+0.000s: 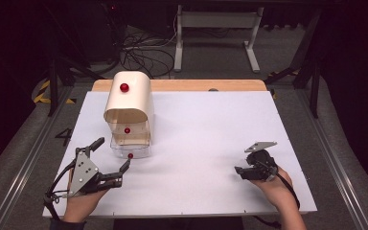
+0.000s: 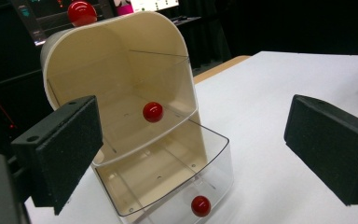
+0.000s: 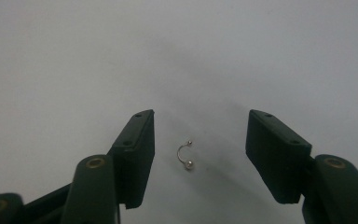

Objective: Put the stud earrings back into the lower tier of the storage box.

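A cream cabinet (image 1: pixel 127 103) (image 2: pixel 116 60) with a rounded top and red knobs stands at the left of the white table. Its lowest clear drawer (image 1: pixel 130 149) (image 2: pixel 168 182) is pulled out, and its red knob (image 2: pixel 201 206) faces me. The drawer above (image 2: pixel 153 112) is slid in. My left gripper (image 1: pixel 112 154) (image 2: pixel 196 140) is open just in front of the drawers and touches nothing. At the right, my right gripper (image 1: pixel 243 171) (image 3: pixel 200 149) points down at the table. A small curved metal stud with ball ends (image 3: pixel 185 154) lies between its open jaws, clear of both pads.
The white table top (image 1: pixel 196 124) stretches wide between the two grippers. A wooden strip (image 1: pixel 211 85) runs along its far edge. Beyond it are a white desk frame (image 1: pixel 215 28) and cables (image 1: pixel 143 55) on the floor.
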